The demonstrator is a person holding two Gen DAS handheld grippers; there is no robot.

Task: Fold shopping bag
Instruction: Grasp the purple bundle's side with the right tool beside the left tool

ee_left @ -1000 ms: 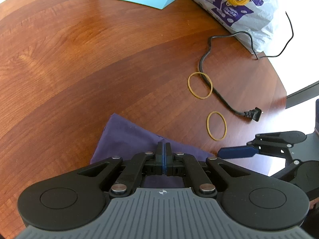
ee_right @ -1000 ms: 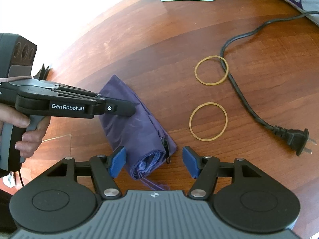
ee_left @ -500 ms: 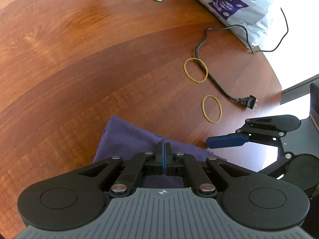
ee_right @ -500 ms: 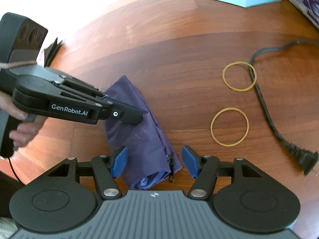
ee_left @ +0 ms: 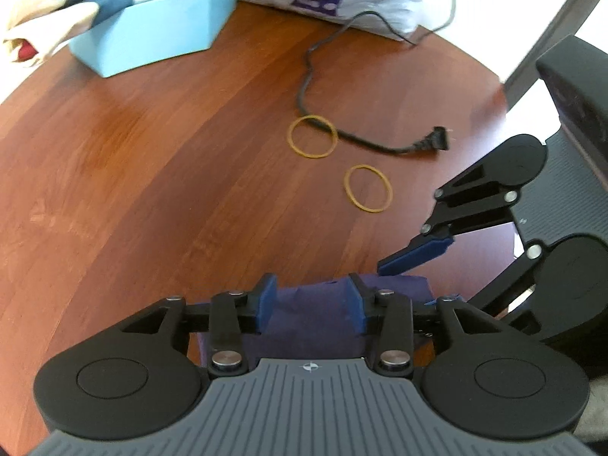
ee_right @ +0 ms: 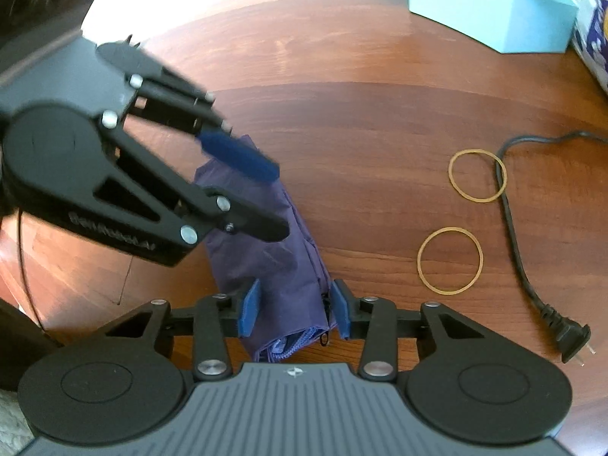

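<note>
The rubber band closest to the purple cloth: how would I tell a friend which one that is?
Start on the brown wooden table and find the black power cord on its right side. Two yellow rubber bands lie beside it. Yours is the nearer rubber band, lying clear of the cord toward the folded purple bag, whereas the farther rubber band overlaps the cord.

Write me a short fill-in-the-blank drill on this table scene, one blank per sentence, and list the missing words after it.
1. The folded shopping bag between the blue pads of the right hand-held gripper is ____ in colour.
2. The number of loose rubber bands lying flat on the wooden table is ____.
3. The black power cord ends in a ____.
4. The box at the far side of the table is light ____.

Missing words: purple; two; plug; blue
</note>
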